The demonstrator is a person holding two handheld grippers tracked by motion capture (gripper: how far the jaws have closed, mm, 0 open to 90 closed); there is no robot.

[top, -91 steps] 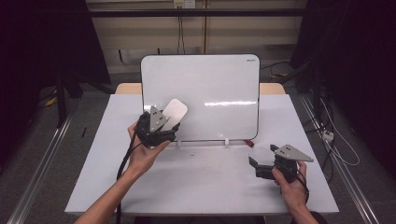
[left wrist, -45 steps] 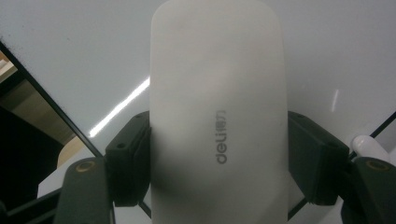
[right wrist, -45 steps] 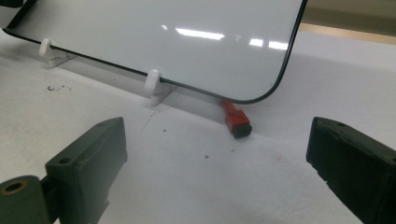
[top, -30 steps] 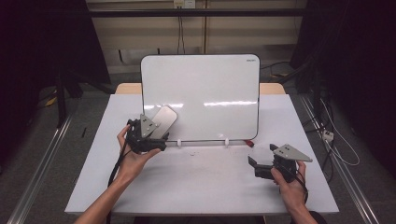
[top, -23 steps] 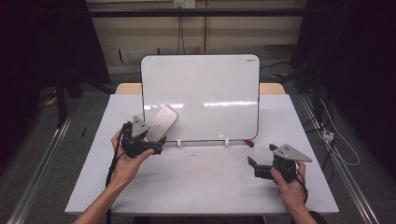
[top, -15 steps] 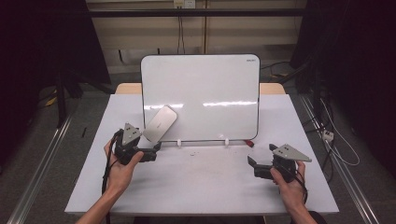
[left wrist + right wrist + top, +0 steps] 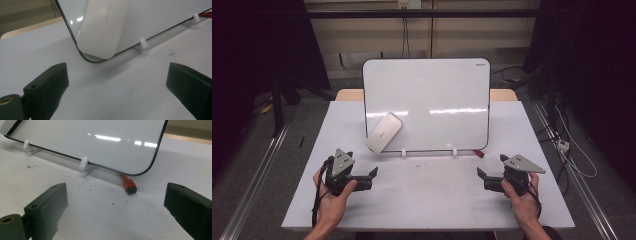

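Both grippers sit low over the worktop's near edge with nothing between the jaws: left gripper (image 7: 373, 174) near the left corner, jaws spread wide and just opened further, right gripper (image 7: 481, 176) near the right corner, also wide open. White eraser (image 7: 383, 132) lies tilted on the whiteboard (image 7: 432, 95), at the board's lower left corner, apart from the left gripper; red marker (image 7: 128, 184) lies behind the board's lower right corner
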